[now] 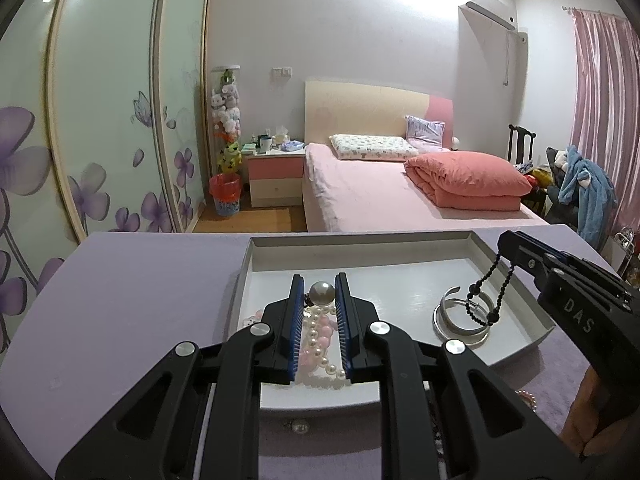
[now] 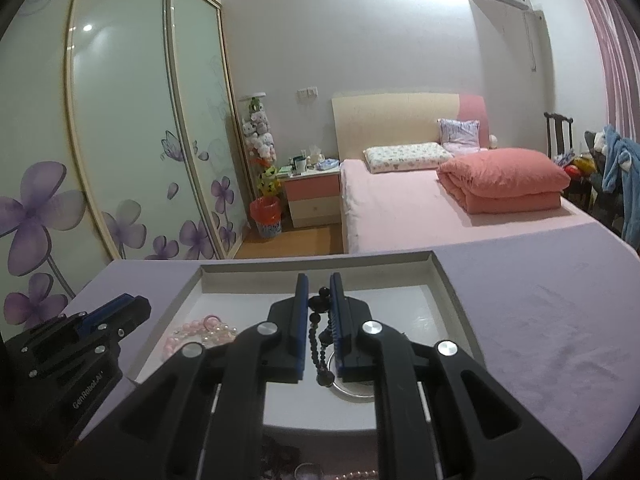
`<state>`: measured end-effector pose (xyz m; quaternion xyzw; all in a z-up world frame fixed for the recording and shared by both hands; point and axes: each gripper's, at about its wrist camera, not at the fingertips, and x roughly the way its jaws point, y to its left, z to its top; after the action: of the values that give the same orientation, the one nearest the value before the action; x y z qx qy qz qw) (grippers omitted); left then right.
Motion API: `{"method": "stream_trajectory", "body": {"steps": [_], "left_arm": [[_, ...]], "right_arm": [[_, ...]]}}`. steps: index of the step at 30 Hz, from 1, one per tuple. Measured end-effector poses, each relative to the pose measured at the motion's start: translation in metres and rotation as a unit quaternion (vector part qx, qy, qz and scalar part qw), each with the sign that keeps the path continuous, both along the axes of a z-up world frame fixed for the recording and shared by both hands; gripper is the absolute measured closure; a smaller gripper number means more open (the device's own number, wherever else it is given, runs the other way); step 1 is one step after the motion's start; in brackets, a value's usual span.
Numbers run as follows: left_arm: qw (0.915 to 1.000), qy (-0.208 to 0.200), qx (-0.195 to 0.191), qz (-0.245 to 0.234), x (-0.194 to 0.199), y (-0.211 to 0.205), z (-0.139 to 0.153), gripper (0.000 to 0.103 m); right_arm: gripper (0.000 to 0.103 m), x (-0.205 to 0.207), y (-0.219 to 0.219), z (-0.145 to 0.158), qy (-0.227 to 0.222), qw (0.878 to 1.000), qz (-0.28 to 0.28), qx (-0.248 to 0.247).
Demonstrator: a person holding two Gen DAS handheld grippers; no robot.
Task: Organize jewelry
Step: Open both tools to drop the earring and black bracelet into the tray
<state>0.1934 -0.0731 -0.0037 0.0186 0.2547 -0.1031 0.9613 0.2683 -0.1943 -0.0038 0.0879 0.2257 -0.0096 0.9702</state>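
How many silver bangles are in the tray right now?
2, lying overlapped at the right side of the white tray, below the black bead strand hanging from the right gripper: silver bangles. More may be hidden behind the grippers.

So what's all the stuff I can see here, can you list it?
shallow white cardboard tray: one, white, on the purple table.
purple table: one, lilac, under the tray.
big round pearl piece: one, white, between the left hand-held gripper's fingers.
pearl and pink bead strands: a small heap, white and pink, tray's left part.
silver open bangles: apparently two, silver, tray's right part.
black bead string: one, black, hanging from the right hand-held gripper over the bangles.
pink bed: one, pink, behind the table.
left hand-held gripper: one, black with blue pads, closed on the pearl piece.
right hand-held gripper: one, black and blue, closed on the bead string.
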Motion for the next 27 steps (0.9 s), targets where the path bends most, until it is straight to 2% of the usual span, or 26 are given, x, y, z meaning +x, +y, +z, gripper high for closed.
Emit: {"method": "stream_trajectory", "body": {"steps": [12, 14, 15, 16, 27], "left_arm": [[0.9992, 0.039, -0.003, -0.012, 0.031, -0.001, -0.013, 0.086], [0.9989, 0.044, -0.006, -0.012, 0.033, 0.0, -0.015, 0.086], [0.9988, 0.046, -0.007, -0.013, 0.034, 0.002, -0.016, 0.086], [0.9987, 0.048, -0.008, -0.013, 0.035, 0.002, -0.016, 0.086], [0.9986, 0.047, -0.022, 0.011, 0.02, 0.03, -0.007, 0.086]], "right_arm": [[0.089, 0.04, -0.012, -0.024, 0.058, 0.997, 0.008, 0.039], [0.079, 0.04, -0.013, -0.026, 0.063, 0.997, 0.007, 0.039], [0.065, 0.039, -0.013, -0.027, 0.061, 0.997, 0.006, 0.039], [0.062, 0.037, -0.015, -0.027, 0.059, 0.998, 0.004, 0.037], [0.062, 0.007, -0.037, -0.025, 0.059, 0.997, -0.015, 0.043]]}}
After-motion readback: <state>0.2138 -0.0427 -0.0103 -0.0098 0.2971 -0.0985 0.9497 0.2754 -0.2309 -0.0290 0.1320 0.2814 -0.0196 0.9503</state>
